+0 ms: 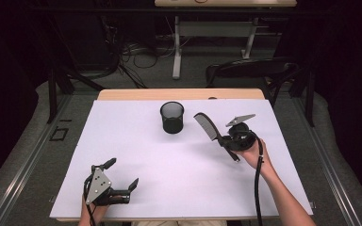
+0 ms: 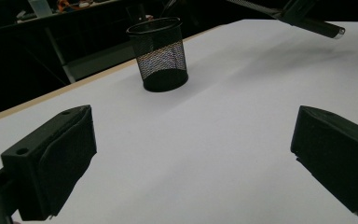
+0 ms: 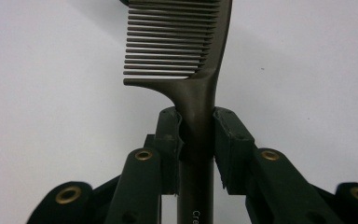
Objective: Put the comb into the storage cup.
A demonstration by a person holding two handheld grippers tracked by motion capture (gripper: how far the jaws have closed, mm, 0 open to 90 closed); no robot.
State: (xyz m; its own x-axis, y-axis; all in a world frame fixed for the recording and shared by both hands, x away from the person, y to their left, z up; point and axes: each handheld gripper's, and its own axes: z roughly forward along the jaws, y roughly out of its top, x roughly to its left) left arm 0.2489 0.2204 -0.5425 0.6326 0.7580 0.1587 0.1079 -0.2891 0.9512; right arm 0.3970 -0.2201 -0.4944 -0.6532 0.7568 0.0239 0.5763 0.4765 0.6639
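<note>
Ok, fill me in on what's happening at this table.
A person is working with a handheld gripper in each hand. The right gripper is clamped on the handle of a dark comb, held up off the white table with its teeth end pointing toward the black mesh cup, a little to the cup's right. The comb is not yet in the cup. The left gripper rests near the table's front edge, jaws wide open and holding nothing.
</note>
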